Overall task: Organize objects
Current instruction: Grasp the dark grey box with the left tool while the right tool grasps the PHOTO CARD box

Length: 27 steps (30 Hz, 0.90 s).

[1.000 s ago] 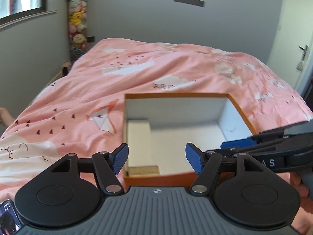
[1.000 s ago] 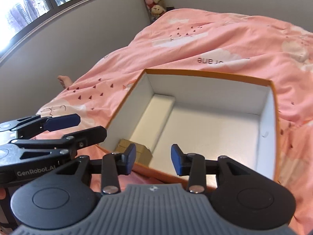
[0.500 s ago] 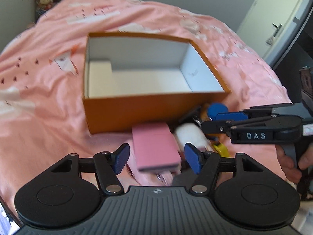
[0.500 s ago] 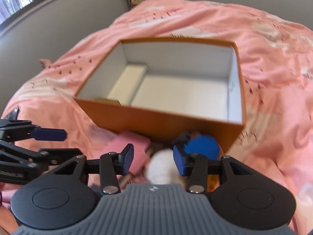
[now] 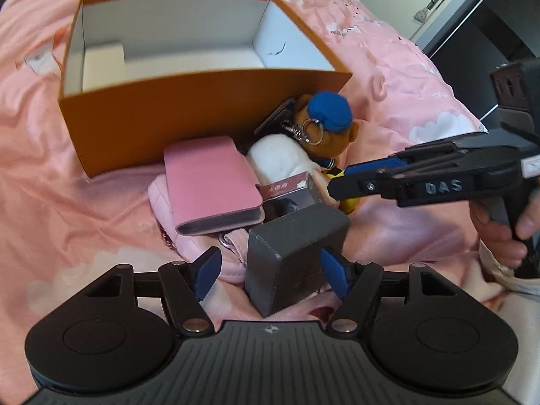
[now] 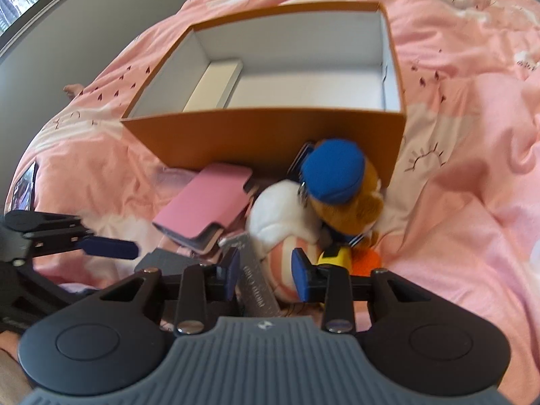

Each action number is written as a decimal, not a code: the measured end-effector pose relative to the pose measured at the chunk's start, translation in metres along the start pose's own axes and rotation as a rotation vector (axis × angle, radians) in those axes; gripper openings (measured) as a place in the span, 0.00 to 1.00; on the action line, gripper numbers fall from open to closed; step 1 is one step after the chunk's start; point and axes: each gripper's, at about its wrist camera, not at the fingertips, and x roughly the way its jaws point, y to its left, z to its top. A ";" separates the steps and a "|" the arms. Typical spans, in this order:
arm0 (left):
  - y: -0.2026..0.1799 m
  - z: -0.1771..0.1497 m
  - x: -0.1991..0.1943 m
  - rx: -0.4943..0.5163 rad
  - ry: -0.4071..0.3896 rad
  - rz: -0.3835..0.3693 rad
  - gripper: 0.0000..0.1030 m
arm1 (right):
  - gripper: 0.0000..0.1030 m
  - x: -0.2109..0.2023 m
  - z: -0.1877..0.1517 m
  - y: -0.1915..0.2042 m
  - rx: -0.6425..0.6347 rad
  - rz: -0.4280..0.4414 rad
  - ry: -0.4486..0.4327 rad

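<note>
An orange box (image 5: 189, 114) with a white inside is seen open on the pink bedspread (image 5: 60, 222), almost bare inside; the things to be sorted are heaped against its near wall. In the heap 1 pink case (image 5: 211, 182), 1 plush bear in a blue cap (image 5: 329, 118), 1 white soft toy (image 5: 281, 157) and 1 dark grey box (image 5: 293, 249) can be told apart. The left gripper (image 5: 270, 271) is held wide, its 2 blue pads either side of the dark grey box, with a gap on the left and contact on the right not to be made out. The right gripper (image 6: 265, 271) has just been narrowing; a silvery flat item (image 6: 251, 278) and striped fabric lie between its pads, but no clamping is shown. The dark grey box is judged stiff, fairly light and smooth-sided, best taken across its 2 broad faces near the middle; the plush toys are judged soft and yielding, so a pinch through the body would be needed.
</note>
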 end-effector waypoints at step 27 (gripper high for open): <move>0.002 0.001 -0.020 -0.065 -0.119 -0.024 0.44 | 0.36 0.010 -0.001 -0.003 0.019 0.017 0.024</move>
